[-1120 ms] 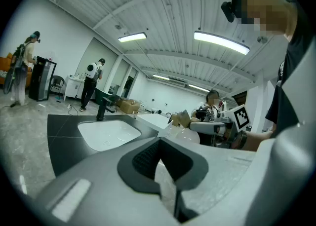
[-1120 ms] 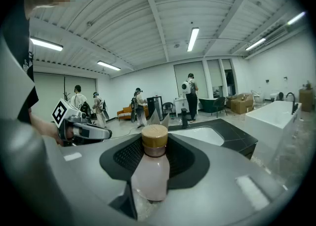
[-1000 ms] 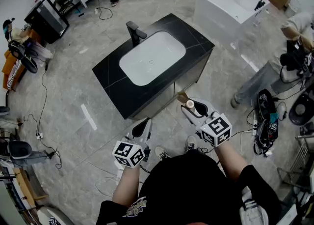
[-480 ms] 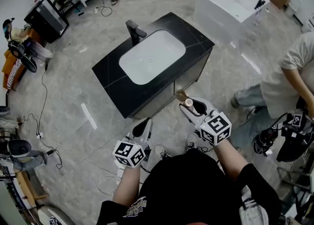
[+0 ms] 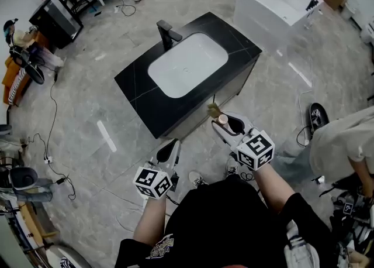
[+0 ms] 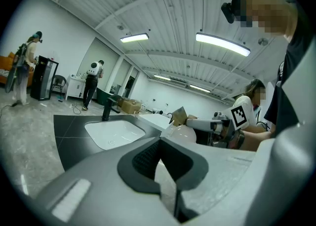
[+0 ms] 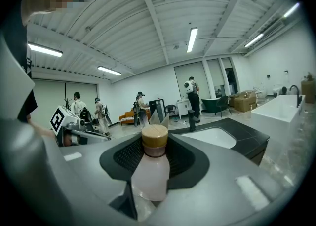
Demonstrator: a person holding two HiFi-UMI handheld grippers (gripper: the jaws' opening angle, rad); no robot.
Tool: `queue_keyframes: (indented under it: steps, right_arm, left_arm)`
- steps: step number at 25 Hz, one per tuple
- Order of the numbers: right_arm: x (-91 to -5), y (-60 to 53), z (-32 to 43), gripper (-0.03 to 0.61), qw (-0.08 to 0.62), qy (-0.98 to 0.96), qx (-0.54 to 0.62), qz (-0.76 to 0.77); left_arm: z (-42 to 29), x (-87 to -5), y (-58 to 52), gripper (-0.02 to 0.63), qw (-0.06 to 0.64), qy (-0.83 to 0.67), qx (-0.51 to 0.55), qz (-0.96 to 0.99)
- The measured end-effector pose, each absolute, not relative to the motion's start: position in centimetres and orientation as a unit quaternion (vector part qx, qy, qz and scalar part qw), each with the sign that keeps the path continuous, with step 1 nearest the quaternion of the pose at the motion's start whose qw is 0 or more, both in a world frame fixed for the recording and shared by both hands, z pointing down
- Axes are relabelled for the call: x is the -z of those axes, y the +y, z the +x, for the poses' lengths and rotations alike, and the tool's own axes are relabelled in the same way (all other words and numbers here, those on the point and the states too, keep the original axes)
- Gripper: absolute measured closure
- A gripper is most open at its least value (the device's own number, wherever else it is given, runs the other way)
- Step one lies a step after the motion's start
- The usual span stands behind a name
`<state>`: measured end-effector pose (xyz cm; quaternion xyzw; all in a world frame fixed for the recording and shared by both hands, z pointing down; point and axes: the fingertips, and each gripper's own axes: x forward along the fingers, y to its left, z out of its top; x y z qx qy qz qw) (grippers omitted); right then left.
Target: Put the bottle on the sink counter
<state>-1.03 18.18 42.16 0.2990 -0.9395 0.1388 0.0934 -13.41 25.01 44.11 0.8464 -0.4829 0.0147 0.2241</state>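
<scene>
A pale pink bottle (image 7: 150,173) with a tan wooden cap (image 5: 222,119) stands upright between the jaws of my right gripper (image 5: 229,126), which is shut on it. A small tan tag (image 5: 214,109) sticks out beside the cap. The black sink counter (image 5: 140,88) with its white basin (image 5: 187,69) and black faucet (image 5: 167,33) lies ahead and to the left, a short way beyond the bottle. In the right gripper view the counter (image 7: 252,143) shows to the right, behind the bottle. My left gripper (image 5: 169,152) hangs lower, over the floor, shut and holding nothing.
A white bathtub (image 5: 279,3) stands at the back right. Close on my right a person (image 5: 342,144) bends over. Cables and gear lie along the floor's left edge (image 5: 35,144). Other people (image 7: 140,109) stand in the distance.
The person on the right has moved down toward the lower right of the head view. My grippers and the bottle keep nearly the same stance, a touch closer to the counter.
</scene>
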Motion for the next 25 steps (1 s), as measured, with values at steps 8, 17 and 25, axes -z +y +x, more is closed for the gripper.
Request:
queue_keyframes:
  steps: [8,17,25]
  right_arm:
    - [-42.4,19.1,-5.6,0.414,0.092,-0.94,-0.138,0.297]
    - [-43.2,20.0,-9.4,0.414,0.095,-0.938,-0.143,0.3]
    - [-42.5,20.0,-10.7,0.414,0.093,-0.939,-0.143,0.299]
  left_arm:
    - [-17.8,-44.6,26.1,0.612,0.224,-0.481,-0.016,0.847]
    - [-21.7,-45.1,26.9,0.614,0.225,-0.48,-0.016,0.847]
    - [-22.9,-44.5,27.3,0.612,0.223,-0.484,-0.013,0.846]
